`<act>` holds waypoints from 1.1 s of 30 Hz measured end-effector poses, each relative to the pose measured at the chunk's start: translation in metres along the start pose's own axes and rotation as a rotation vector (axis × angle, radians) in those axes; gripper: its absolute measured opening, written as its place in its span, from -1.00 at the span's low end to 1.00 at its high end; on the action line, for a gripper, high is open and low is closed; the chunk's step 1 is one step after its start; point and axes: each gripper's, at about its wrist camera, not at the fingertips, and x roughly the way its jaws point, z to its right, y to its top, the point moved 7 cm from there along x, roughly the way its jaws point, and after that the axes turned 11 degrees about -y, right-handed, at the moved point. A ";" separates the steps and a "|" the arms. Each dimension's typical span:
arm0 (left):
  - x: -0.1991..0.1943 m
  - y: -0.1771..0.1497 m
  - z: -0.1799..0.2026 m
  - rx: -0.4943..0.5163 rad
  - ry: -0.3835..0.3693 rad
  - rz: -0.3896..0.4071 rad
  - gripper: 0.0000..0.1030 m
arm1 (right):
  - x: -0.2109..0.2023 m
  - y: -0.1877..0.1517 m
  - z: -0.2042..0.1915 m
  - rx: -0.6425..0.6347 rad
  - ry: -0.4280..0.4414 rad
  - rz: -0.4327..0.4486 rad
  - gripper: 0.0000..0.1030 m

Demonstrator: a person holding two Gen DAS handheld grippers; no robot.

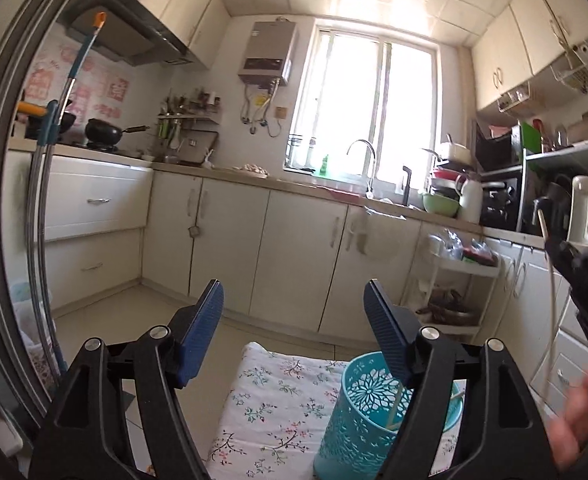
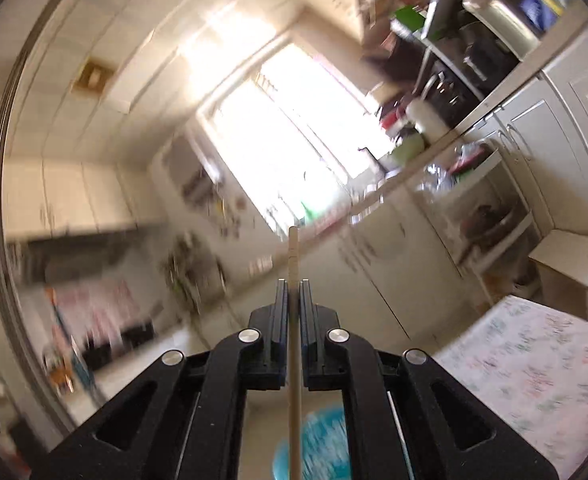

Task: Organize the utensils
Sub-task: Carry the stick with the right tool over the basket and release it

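My right gripper [image 2: 293, 292] has its jaws clamped on a chopstick [image 2: 293, 256], lifted above the teal holder [image 1: 358, 420] on the floral worktop [image 1: 277, 400]. Left gripper [image 1: 294, 344], jaws apart, empty. The risk, I reckon: the thin stick pivots in the grip and misses the rim.

Holder [image 1: 358, 420] stands on cloth [image 1: 277, 400], chopsticks [image 1: 398, 408] inside.
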 end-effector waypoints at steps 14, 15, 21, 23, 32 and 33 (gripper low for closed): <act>0.013 -0.007 -0.006 -0.035 -0.011 -0.050 0.34 | 0.053 -0.076 0.023 -0.102 -0.044 -0.179 -0.83; 0.014 -0.009 -0.006 -0.030 -0.009 -0.059 0.34 | 0.048 -0.081 0.024 -0.130 -0.043 -0.199 -0.83; 0.019 -0.020 0.002 0.034 -0.006 -0.124 0.43 | 0.021 -0.105 0.031 -0.294 -0.075 -0.299 -0.59; 0.017 -0.027 0.003 0.060 -0.011 -0.154 0.47 | 0.007 -0.112 0.034 -0.359 -0.094 -0.333 -0.57; -0.007 -0.052 0.022 0.144 -0.042 -0.233 0.52 | -0.050 -0.152 0.065 -0.557 -0.205 -0.489 -0.34; -0.011 -0.053 0.025 0.155 -0.047 -0.238 0.53 | -0.054 -0.155 0.066 -0.569 -0.210 -0.502 -0.30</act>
